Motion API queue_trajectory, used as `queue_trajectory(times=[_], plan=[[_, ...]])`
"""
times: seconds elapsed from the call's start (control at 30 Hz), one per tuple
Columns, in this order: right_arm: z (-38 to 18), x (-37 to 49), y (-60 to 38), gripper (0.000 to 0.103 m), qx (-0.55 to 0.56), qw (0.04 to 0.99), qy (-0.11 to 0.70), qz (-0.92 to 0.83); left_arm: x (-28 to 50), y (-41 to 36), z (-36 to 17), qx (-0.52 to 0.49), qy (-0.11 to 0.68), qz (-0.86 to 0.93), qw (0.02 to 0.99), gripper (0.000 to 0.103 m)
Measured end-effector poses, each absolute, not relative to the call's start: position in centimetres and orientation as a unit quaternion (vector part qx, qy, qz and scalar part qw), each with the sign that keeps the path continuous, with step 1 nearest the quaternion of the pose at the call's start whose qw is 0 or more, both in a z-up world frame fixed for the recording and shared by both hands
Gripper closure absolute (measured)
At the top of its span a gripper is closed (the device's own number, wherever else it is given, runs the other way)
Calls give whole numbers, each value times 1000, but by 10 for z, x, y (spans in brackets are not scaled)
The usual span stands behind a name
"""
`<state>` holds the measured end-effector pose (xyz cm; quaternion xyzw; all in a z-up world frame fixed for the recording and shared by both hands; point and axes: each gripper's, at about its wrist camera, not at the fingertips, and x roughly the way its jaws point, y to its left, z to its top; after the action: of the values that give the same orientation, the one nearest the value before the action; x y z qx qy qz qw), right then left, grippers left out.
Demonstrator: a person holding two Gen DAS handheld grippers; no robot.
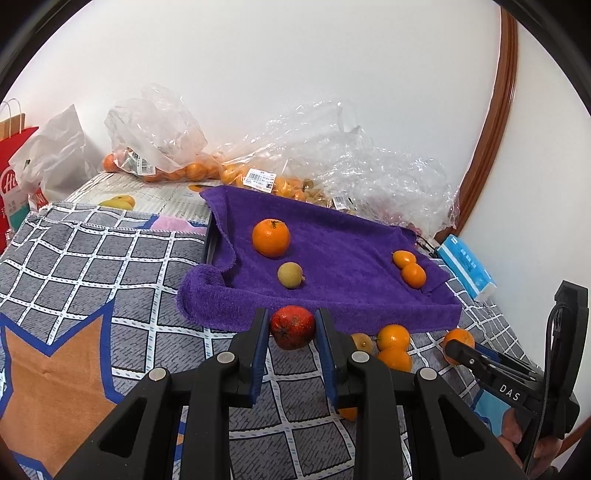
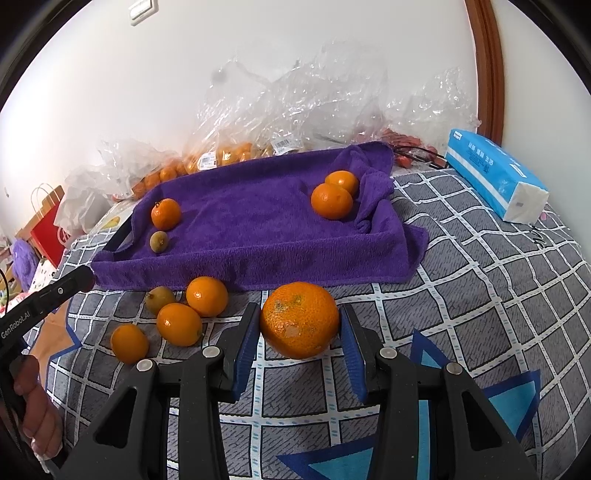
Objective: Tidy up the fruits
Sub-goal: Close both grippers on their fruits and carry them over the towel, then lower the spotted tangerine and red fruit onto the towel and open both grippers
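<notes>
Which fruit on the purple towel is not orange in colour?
The small yellow-green fruit near the big orange; the other three on the purple towel are orange.

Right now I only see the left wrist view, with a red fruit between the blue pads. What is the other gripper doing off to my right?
Observer: The right gripper has a large orange between its fingers. I cannot tell whether it is squeezing yet.
Operator: Is anything on the wall that I miss?
Observer: Yes, a white wall switch high up on the left.
Operator: Who holds my gripper?
Observer: A bare hand grips the handle of the left gripper.
</notes>
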<state>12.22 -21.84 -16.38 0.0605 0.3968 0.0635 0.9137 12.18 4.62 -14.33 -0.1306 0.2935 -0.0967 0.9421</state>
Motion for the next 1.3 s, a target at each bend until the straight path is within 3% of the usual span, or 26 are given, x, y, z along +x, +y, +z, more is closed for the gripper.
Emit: queue_trajectory(times=[0.43,0.73,1.0,1.3], plan=[[-158,122,-229,60,89,913,396,46,117,51,-138,-129,276,-77,949,79],[-122,130,-222,60,56,927,367,55,120,61,-108,-129,291,-58,946,79],[-106,162,-219,60,39,935,348,62,150,62,-90,-136,305,-60,941,79],[-124,200,-224,60,45,929,364,55,201,47,-105,-133,330,-58,933,79]])
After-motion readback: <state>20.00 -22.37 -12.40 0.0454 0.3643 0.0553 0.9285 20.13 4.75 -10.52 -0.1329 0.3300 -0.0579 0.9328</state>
